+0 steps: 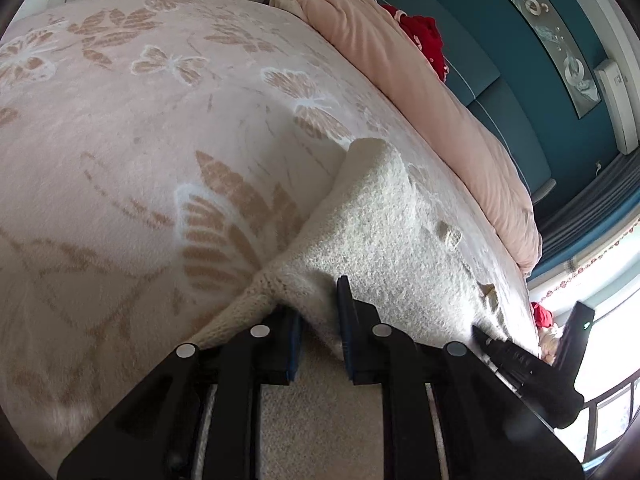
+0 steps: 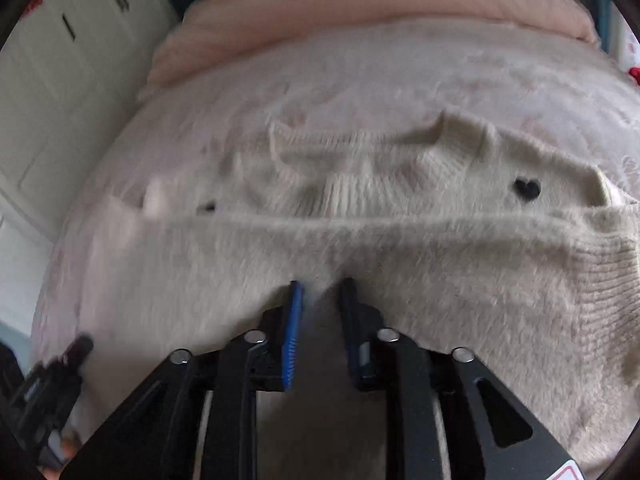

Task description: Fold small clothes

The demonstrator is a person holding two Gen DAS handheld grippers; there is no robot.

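Bedroom with teal wall (image 1: 516,92) and white wardrobe doors (image 2: 60,92); work surface is a bed under a pale blanket with a leaf print (image 1: 140,128). Landmark for all places: the cream knit sweater (image 2: 400,248) spread on that blanket.

Item, left of sweater: open blanket, nothing on it.
Item, beyond sweater: rolled pink quilt (image 1: 420,80) along the bed's far edge, a red cloth (image 1: 424,36) behind it.
Item, sweater: fluffy knit, ribbed collar toward the quilt, two dark heart marks on the chest, its near part doubled over into a straight fold across the body.
Item, left gripper (image 1: 320,316): at the sweater's left corner, fingers nearly closed, pinching a raised ridge of knit near the ribbed cuff.
Item, right gripper (image 2: 320,296): at the sweater's near folded edge, fingers only narrowly apart. Fuzzy knit sits at their tips; whether they press on it cannot be told, as the view is blurred.

Handling note, as a judgement: keep the left corner pinned, keep both hands level so the fold edge stays straight, then release low to avoid dragging the pile.
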